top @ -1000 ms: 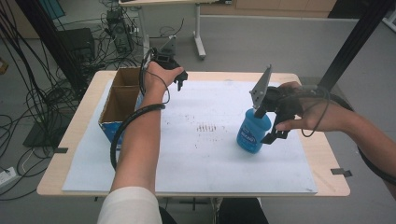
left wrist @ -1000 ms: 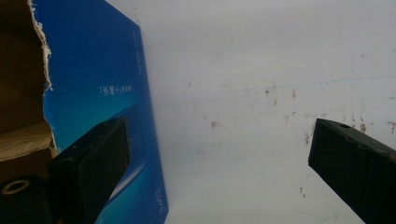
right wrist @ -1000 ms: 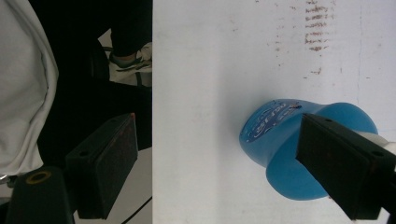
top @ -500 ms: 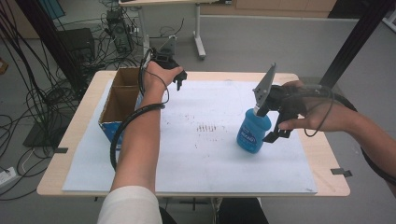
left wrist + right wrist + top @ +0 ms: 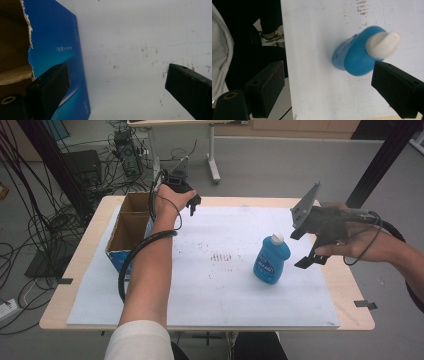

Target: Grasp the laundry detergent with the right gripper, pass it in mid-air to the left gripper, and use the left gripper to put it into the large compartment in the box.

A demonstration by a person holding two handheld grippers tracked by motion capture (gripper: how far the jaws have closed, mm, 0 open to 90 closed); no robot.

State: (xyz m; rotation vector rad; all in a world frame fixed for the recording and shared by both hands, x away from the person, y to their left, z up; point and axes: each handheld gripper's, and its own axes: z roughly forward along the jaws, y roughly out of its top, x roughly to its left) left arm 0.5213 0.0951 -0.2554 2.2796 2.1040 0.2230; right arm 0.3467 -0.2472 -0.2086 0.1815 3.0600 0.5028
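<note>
The blue bottle (image 5: 271, 259) stands upright on the white sheet (image 5: 225, 290), right of centre, white cap up, and nothing grips it. The right hand-held gripper (image 5: 311, 251) hangs just beside it on the right, off the bottle, jaws spread wide with nothing between them; its jaws have just been opening a little more. In the right gripper view the bottle (image 5: 358, 53) sits ahead, nearer one jaw than the other, no pad touching. I read this as the release step: bottle set down, hand clear of it. The left hand-held gripper (image 5: 192, 205) is at the far edge, beside the cardboard box (image 5: 127, 227), its jaws also wide and empty in the left gripper view, the box's blue side (image 5: 60, 50) right next to one jaw. If the bottle belongs in that box, the next move calls for squaring the jaws around its body, below the cap, and closing firmly, since the rounded plastic could slip or tip. The worktop (image 5: 350, 292) is pale wood under the sheet, which carries faint brown smudges (image 5: 221, 256) near the middle. Beyond it: grey floor, a tangle of black cables (image 5: 45, 220) at left, and another table's leg (image 5: 214, 155) at the back.
</note>
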